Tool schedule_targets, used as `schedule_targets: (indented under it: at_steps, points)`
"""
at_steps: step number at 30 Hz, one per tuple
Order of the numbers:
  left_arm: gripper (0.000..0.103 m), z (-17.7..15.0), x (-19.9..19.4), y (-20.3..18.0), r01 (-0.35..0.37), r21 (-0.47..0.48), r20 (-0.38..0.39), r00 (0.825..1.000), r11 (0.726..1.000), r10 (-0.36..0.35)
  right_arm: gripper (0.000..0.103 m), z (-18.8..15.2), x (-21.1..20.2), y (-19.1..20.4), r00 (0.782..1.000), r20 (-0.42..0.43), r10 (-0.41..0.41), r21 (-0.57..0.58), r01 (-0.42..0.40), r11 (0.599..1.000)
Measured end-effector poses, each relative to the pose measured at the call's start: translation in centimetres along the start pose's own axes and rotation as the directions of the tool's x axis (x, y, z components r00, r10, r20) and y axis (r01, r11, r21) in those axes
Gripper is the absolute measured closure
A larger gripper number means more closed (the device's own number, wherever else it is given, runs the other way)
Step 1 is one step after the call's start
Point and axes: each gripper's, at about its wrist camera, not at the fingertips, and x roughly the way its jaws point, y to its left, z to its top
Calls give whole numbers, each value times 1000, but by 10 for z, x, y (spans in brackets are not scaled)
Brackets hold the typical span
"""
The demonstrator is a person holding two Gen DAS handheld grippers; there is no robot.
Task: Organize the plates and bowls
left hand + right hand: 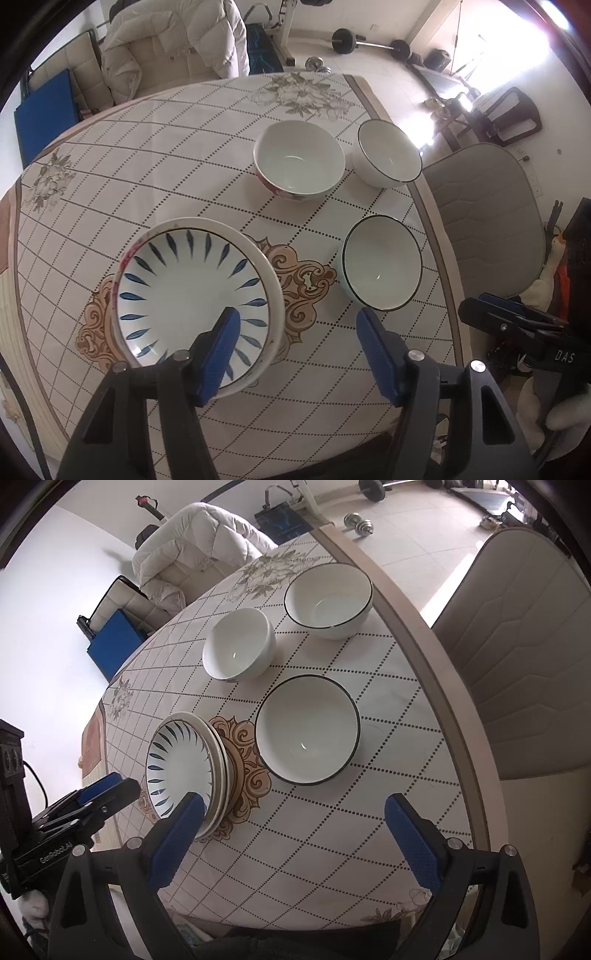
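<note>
A stack of plates (pixel 192 291), topped by a white one with blue leaf strokes, lies on the table near me. Three white bowls stand apart beyond it: a flower-sided bowl (pixel 299 158), a black-rimmed bowl (pixel 388 153) at the far right, and a nearer black-rimmed bowl (pixel 382 262). My left gripper (pixel 297 312) hangs open above the stack's right rim, one finger over the plate, gripping nothing. My right gripper (pixel 293 799) is open above the cloth, between the plates (pixel 181 760) and the table edge, just short of the near bowl (pixel 306 729).
A patterned cloth (pixel 147 166) covers the table. A grey padded chair (pixel 480 221) stands at the right edge. Another chair with a puffy white coat (pixel 170 44) stands at the far side. Dumbbells and a barbell (pixel 369 42) lie on the floor.
</note>
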Motion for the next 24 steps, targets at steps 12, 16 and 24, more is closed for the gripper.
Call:
schedule_targets:
  at_steps: [12,16,24]
  points:
    - [62,53,120,-34,-24,-39,-222,975,999,15,54,75,122,-60,961,-269,60,-14,-66,998]
    - [71,52,137,-38,-29,-22,-258,966,999,22,80,80,142,-66,946,-314,76,-11,-84,996]
    - [86,34,140,-47,-21,-25,-254,967,999,14,88,74,147,-64,938,-342,55,-47,-76,996]
